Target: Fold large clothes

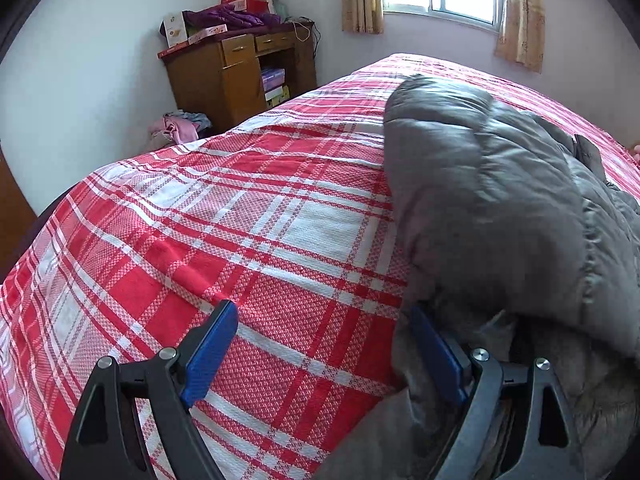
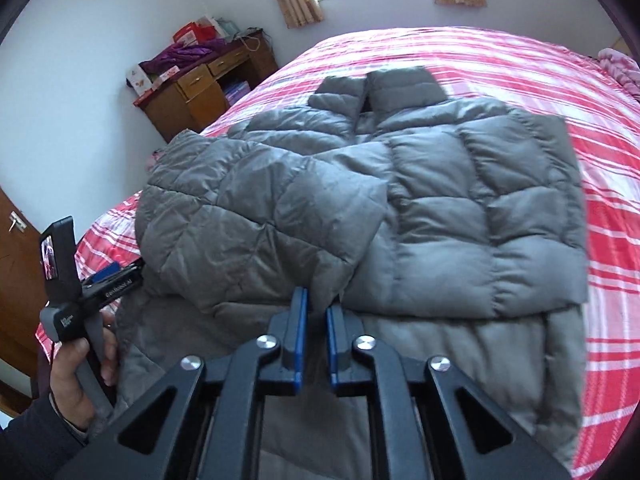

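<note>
Although the grey puffer jacket (image 2: 400,200) already lies spread on the red plaid bed (image 2: 540,72) with its collar toward twelve o'clock, the folding looks only partly done: the sleeve (image 2: 256,216) at nine o'clock is laid in across the front, the side at three o'clock seems tucked in as well, and, as I judge it, the long lower part at six o'clock has yet to be brought up toward the collar. Going from left to right in the right wrist view, a hand (image 2: 76,368) at eight o'clock carries the left gripper (image 2: 116,274) against the jacket's edge, then the folded sleeve crosses the middle, and the right gripper (image 2: 316,312) at six o'clock has its jaws drawn nearly together, a tip of the sleeve's edge sitting between the blue pads; whether they truly pinch it I cannot tell for sure, though it looks so. That view alone shows the whole garment and the collar. The left wrist view alone shows the left gripper's (image 1: 324,344) jaws standing wide apart, one pad over bare bedcover at seven o'clock, the other buried at the jacket's hem at five o'clock, holding nothing, and the wooden cabinet (image 1: 236,76) at eleven o'clock more plainly.
</note>
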The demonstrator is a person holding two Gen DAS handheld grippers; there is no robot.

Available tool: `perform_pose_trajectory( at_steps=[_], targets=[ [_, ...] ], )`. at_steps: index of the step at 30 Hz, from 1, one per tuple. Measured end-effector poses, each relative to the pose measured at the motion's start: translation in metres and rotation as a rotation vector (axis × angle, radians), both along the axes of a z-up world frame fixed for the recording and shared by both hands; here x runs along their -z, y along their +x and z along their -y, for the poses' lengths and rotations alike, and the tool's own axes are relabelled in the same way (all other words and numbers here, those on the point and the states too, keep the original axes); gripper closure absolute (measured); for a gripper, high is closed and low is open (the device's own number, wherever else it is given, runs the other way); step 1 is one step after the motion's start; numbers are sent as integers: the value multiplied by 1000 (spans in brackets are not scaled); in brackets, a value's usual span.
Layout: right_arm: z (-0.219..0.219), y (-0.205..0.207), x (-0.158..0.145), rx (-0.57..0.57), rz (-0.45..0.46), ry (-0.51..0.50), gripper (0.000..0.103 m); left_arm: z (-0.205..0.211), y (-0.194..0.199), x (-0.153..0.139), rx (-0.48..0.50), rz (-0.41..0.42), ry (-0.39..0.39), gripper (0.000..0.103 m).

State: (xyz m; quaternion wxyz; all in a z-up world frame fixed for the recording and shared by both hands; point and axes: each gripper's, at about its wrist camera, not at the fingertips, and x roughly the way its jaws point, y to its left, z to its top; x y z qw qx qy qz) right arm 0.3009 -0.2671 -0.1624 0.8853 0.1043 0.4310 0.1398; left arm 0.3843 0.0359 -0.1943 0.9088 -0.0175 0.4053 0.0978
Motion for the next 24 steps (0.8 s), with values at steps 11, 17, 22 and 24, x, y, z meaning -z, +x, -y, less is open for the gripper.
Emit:
perform_pose_trajectory(
  at_steps=[11,17,22,24],
  targets=[
    [46,-18,9,115,-22,-49,92,0,-1,5,4,-18,-4,15],
    [61,-19,14,145,-34,-48,82,4,-2,-9,24,-28,63,15],
    [79,-33,-11,211,-12,-126,55,3,-3,-67,90,56,63,15],
    [86,-35,-24,241,12,-148,55,11,4,-86,112,78,30,15]
  ],
)
